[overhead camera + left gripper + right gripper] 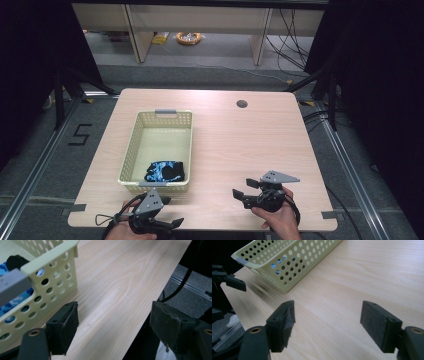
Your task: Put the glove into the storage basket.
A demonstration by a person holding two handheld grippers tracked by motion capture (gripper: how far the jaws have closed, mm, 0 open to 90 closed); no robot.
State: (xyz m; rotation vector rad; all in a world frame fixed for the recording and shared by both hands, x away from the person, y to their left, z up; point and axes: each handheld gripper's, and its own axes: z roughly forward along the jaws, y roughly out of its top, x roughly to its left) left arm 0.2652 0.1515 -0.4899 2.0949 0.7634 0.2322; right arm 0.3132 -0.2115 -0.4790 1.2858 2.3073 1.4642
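Blue-and-black patterned cloth bundle (165, 171) lies in the near end of the pale yellow perforated plastic basket (131, 145), against its near wall; in the left tool's view the blue fabric (15, 301) shows through the basket holes. Basket stands on the left half of the light wood-grain worktop (240, 150), long axis running away from the person, a grey handle at each end. Left tool (172, 212) sits at the near worktop edge, just in front of the basket's near right corner, apart from it; jaws spread wide, nothing between the pads (63, 330). Right tool (243, 189) is held over the near right part of the worktop, well apart from the basket, pointing left toward it; jaws wide apart, bare wood between the pads (283, 322). Small dark round hole (242, 104) in the far worktop.
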